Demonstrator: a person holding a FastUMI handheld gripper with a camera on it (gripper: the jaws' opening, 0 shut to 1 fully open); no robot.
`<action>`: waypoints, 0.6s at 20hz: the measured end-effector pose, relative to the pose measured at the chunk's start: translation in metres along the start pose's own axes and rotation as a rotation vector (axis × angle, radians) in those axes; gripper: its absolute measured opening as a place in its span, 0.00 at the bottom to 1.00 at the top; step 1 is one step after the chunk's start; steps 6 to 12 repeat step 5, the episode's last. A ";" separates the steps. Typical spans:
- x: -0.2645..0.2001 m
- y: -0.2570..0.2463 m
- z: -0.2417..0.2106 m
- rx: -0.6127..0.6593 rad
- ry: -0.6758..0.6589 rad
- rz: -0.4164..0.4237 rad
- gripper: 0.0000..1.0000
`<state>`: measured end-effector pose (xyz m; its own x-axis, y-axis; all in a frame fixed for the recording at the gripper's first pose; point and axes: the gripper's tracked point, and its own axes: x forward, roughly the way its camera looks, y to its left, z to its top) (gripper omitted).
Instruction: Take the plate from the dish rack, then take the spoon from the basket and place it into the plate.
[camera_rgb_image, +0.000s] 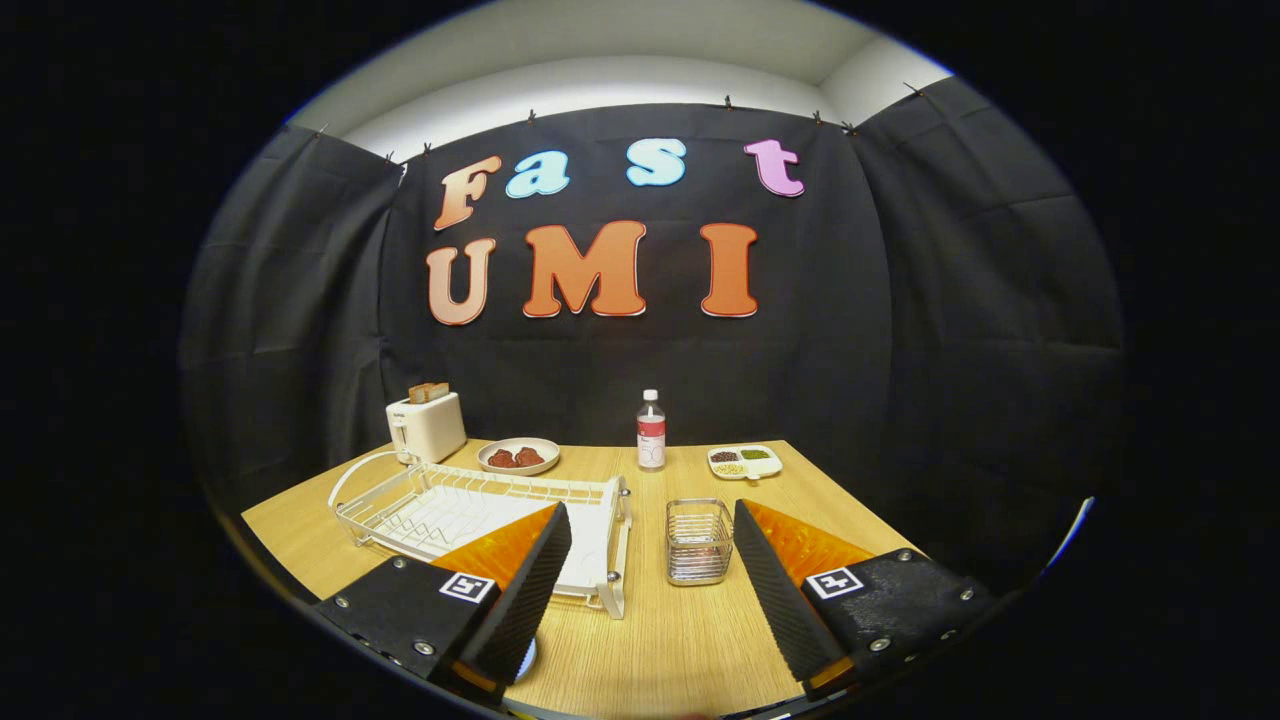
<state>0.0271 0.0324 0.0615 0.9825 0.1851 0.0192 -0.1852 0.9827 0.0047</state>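
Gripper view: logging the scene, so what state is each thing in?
Gripper: open, holding nothing.
Dish rack: no plate seen in it.
Basket: upright, no spoon seen in it.
Bottle: upright, capped.
Toaster: toast up.
Round plate: holds food.

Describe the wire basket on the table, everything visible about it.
The wire basket is a small, square, shiny metal mesh holder standing upright on the wooden table. It sits just right of the white dish rack, apart from it, and just ahead of the open gripper, between its fingers' lines. Nothing touches it; whether it holds anything cannot be told.
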 end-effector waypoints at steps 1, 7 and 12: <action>0.000 -0.001 -0.001 -0.001 0.000 -0.002 0.97; -0.005 -0.010 0.002 -0.007 -0.019 -0.019 0.97; -0.005 -0.010 0.002 -0.007 -0.019 -0.019 0.97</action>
